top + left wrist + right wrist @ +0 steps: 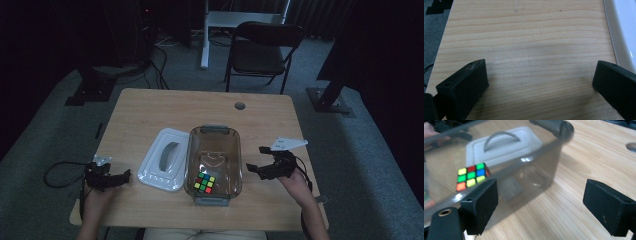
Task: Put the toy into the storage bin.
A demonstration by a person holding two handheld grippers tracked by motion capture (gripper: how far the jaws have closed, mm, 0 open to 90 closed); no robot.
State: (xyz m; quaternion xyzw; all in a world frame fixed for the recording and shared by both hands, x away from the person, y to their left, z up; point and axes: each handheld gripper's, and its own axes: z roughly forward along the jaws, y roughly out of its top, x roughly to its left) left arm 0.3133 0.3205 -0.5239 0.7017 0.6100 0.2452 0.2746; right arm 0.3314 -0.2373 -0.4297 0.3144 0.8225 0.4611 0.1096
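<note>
Meanwhile right gripper [254, 159] hangs open just beside the container [235, 150] rim, cube [205, 182] inside

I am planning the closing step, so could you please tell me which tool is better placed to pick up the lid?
Left: the left tool is open beside the white lid; the clear box separates the right tool from it.

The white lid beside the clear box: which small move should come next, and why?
Probably the left gripper should move toward the white lid and take its handle. The cube already sits inside the clear box, the lid lies on the table on the box's left, and both grippers are open and hold nothing; the left one is nearest the lid.
</note>
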